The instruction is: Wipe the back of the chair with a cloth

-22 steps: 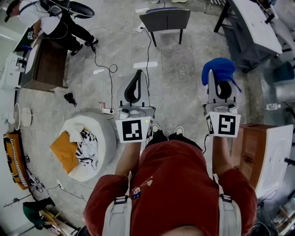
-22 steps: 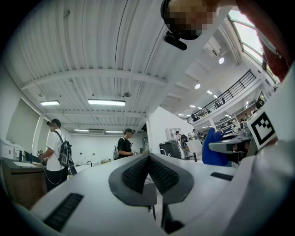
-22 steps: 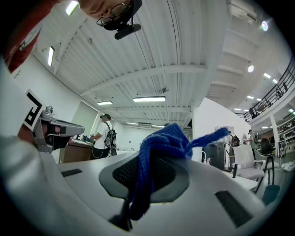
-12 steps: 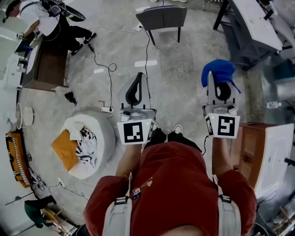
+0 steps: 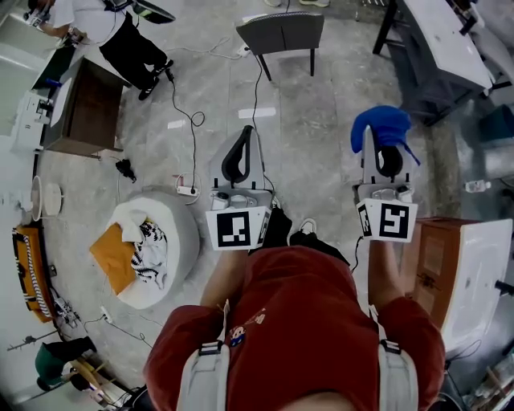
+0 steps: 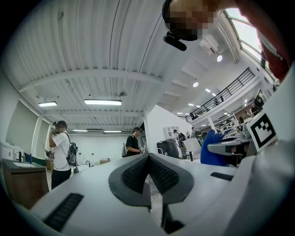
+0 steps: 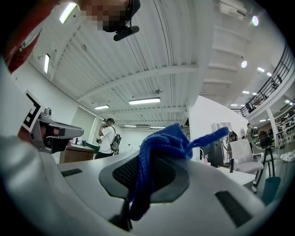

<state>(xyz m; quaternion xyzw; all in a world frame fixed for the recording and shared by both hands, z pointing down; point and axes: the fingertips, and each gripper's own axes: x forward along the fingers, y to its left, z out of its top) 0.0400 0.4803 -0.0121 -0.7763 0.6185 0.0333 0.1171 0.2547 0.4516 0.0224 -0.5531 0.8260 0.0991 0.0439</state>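
Observation:
A dark grey chair [image 5: 280, 34] stands on the floor at the top middle of the head view, well ahead of both grippers. My right gripper [image 5: 384, 138] is shut on a blue cloth [image 5: 380, 123], which bunches over its tip; in the right gripper view the blue cloth [image 7: 161, 152] hangs pinched between the closed pads. My left gripper [image 5: 238, 148] is held beside it at the same height, shut with nothing in it; in the left gripper view its pads [image 6: 148, 173] meet.
A white beanbag [image 5: 154, 250] with clothes lies on the floor at the left, near a power strip and cables [image 5: 187, 191]. A wooden cabinet [image 5: 462, 265] stands at the right, a dark table [image 5: 438, 44] top right. A person [image 5: 104, 24] stands top left by a counter [image 5: 84, 108].
The view has shifted slightly forward; the person at the top left has stepped further up and away. Both grippers keep their pose, the cloth still held.

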